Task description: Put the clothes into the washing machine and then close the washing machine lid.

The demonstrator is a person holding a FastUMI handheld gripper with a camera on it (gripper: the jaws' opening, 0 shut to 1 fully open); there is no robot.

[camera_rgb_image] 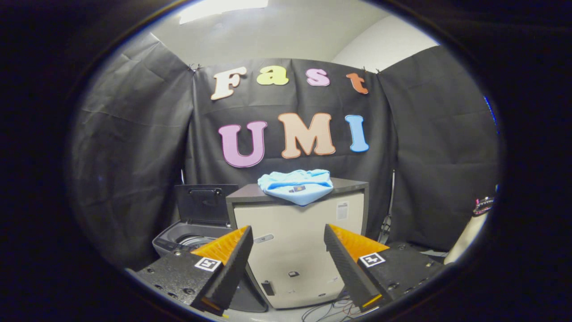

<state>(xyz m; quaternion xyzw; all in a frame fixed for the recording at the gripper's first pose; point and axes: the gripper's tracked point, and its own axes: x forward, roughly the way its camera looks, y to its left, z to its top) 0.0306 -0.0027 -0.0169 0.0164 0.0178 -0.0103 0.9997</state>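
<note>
A folded light-blue garment lies on top of a pale cabinet, well beyond my fingers. To the cabinet's left stands a small grey washing machine with its dark lid raised upright; the drum opening shows just behind my left finger. My gripper is open, its two fingers spread wide with nothing between them, facing the cabinet's front from some distance.
Black cloth walls close the booth behind and on both sides. Loose cables lie on the floor in front of the cabinet. A pale object with a dark top stands at the far right.
</note>
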